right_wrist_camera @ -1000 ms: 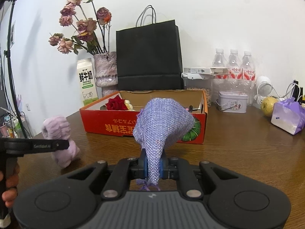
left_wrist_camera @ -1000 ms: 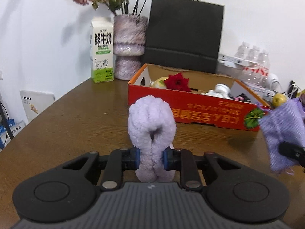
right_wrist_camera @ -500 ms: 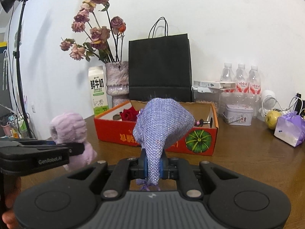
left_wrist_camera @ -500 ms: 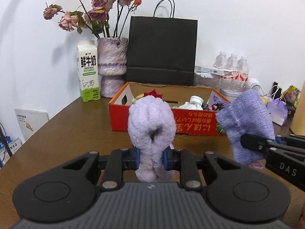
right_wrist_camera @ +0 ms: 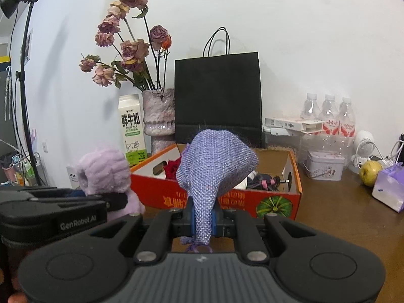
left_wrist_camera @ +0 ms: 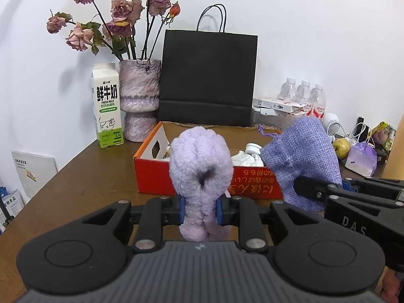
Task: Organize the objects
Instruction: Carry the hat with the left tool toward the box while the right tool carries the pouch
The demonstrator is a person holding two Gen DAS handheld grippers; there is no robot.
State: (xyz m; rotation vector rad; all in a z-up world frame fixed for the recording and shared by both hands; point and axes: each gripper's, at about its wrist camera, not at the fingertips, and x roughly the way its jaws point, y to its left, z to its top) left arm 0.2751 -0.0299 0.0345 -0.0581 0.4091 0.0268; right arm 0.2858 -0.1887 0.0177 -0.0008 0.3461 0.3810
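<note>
My left gripper (left_wrist_camera: 200,210) is shut on a fluffy lilac plush toy (left_wrist_camera: 200,174), held above the brown table in front of a red cardboard box (left_wrist_camera: 156,176). My right gripper (right_wrist_camera: 203,217) is shut on a purple woven drawstring pouch (right_wrist_camera: 214,166), which also shows at the right of the left wrist view as the pouch (left_wrist_camera: 303,159). The two held things hang side by side, the plush toy (right_wrist_camera: 102,171) to the left of the pouch. The box (right_wrist_camera: 275,202) holds a red rose (right_wrist_camera: 171,169), white items and small dark tools.
Behind the box stand a black paper bag (left_wrist_camera: 207,78), a vase of dried roses (left_wrist_camera: 140,101) and a milk carton (left_wrist_camera: 107,106). At the right are water bottles (right_wrist_camera: 328,118), a tin (right_wrist_camera: 324,168), a yellow fruit (right_wrist_camera: 370,173) and a lilac bag (right_wrist_camera: 390,189). A light stand (right_wrist_camera: 24,75) rises at far left.
Both grippers have risen with their loads and come closer together; the pouch and right gripper now sit nearer the plush in the left wrist view. More of the box's inside shows.
</note>
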